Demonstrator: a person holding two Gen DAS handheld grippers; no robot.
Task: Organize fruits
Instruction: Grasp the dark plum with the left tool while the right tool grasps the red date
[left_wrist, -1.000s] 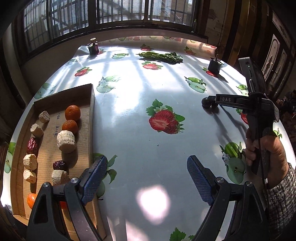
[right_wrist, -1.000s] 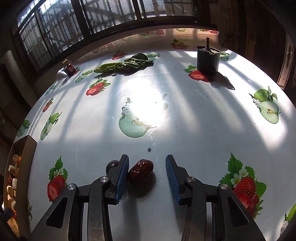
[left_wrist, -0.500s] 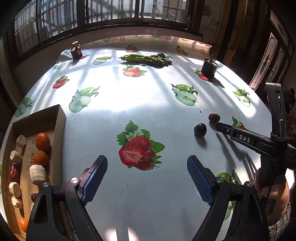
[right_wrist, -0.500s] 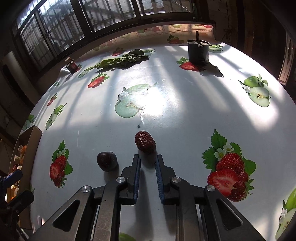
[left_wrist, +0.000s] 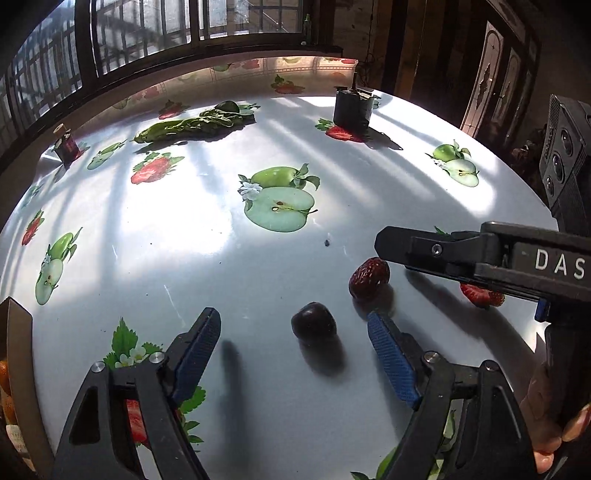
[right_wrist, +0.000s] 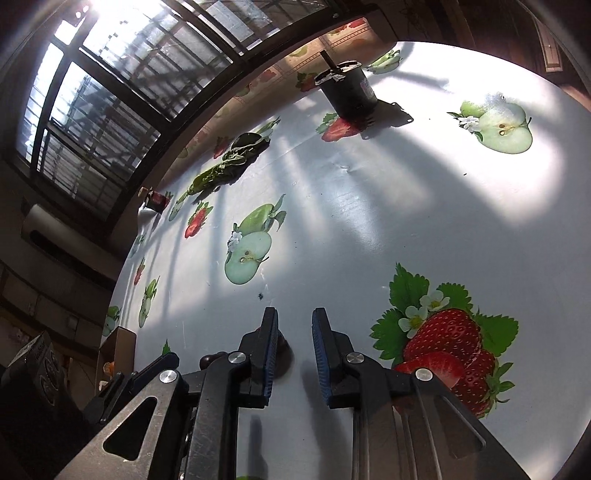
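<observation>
A dark round plum (left_wrist: 314, 324) lies on the white fruit-print tablecloth between the open fingers of my left gripper (left_wrist: 293, 345), just ahead of the tips. A wrinkled red date (left_wrist: 369, 277) lies just beyond it to the right, under the tip of my right gripper (left_wrist: 384, 243), which reaches in from the right. In the right wrist view my right gripper (right_wrist: 294, 350) is slightly open and empty; the date (right_wrist: 282, 341) peeks out behind its left finger and the plum (right_wrist: 208, 360) is mostly hidden. The cardboard tray (left_wrist: 16, 354) is at the left edge.
A dark cylindrical container (left_wrist: 351, 109) stands at the back right. Leafy greens (left_wrist: 199, 123) lie at the back, and a small dark jar (left_wrist: 66, 146) stands back left. The person's hand (left_wrist: 554, 417) holds the right gripper at the lower right.
My left gripper has swung right, away from the tray, and closed in on the plum. My right gripper has opened a little, tilted and shifted so the date is beside its left finger.
</observation>
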